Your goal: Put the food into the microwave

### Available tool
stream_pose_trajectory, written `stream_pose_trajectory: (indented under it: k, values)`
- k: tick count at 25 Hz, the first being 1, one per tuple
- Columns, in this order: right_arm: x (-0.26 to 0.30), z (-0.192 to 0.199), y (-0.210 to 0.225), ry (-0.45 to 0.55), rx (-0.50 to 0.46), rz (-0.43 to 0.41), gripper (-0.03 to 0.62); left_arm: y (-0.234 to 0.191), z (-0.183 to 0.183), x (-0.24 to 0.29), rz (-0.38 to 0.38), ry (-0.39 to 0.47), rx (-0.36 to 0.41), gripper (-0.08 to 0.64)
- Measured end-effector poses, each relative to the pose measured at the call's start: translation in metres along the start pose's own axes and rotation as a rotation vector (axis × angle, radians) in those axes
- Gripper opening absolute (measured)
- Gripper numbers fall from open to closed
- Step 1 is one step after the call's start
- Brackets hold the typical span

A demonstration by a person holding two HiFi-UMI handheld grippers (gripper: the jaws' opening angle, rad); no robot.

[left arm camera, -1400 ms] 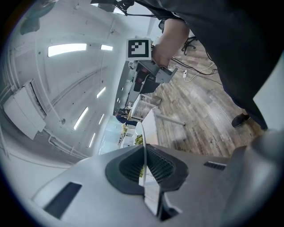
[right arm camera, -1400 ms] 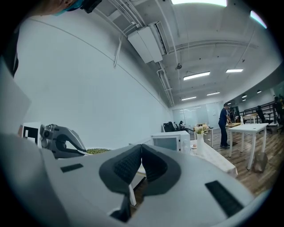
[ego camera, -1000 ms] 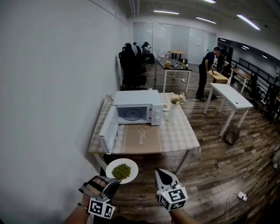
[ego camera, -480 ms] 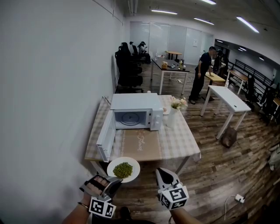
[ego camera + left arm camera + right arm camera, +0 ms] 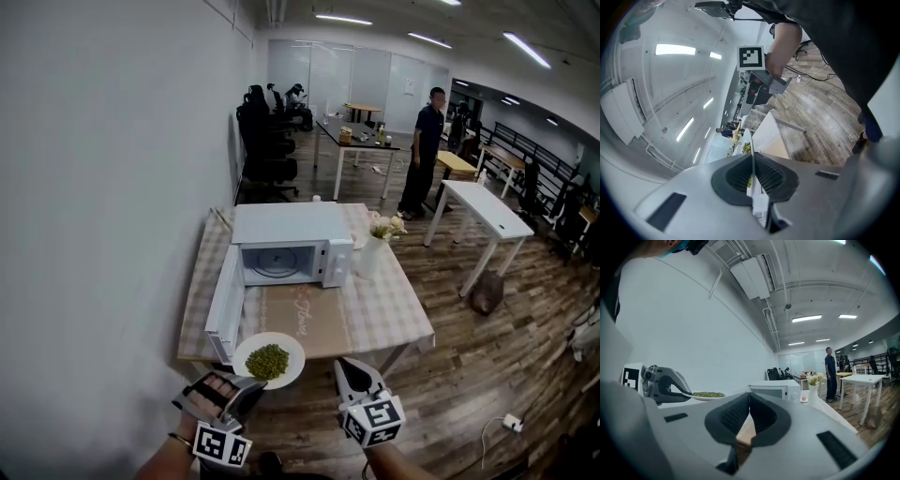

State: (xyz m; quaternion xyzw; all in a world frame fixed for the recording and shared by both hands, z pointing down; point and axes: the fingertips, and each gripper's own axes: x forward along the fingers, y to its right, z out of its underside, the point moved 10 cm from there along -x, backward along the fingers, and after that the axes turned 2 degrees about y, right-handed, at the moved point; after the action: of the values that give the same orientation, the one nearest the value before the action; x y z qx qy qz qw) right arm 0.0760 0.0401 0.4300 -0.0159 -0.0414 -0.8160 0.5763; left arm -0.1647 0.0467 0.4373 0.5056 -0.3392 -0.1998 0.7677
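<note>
Ahead of my right gripper (image 5: 352,371) I see a counter (image 5: 405,317) under a checked cloth, with a brown mat (image 5: 302,317) on its near half. A vase of flowers (image 5: 368,255) stands on its far right part. Further off to that gripper's right, a white table (image 5: 483,210) stands on the wooden floor (image 5: 469,375), with a brown bag (image 5: 485,292) by its leg and a person (image 5: 424,150) in dark clothes near it. Far ahead are black office chairs (image 5: 262,141) and a dark desk (image 5: 354,141). A white wall (image 5: 103,234) runs along the left of my left gripper (image 5: 242,392).
</note>
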Motion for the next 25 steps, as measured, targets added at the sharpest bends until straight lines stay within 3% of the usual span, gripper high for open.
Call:
stream_pose_trajectory:
  k: [14,25]
  values:
    - [0.067,-0.002,0.006,-0.011,0.023,0.075,0.009,-0.028,0.061,0.034,0.010,0.068,0.005,0.020]
    - [0.112,-0.010,0.046,0.006,0.009,0.037,0.009,-0.048,0.072,0.078,0.015,0.034,0.000,0.020]
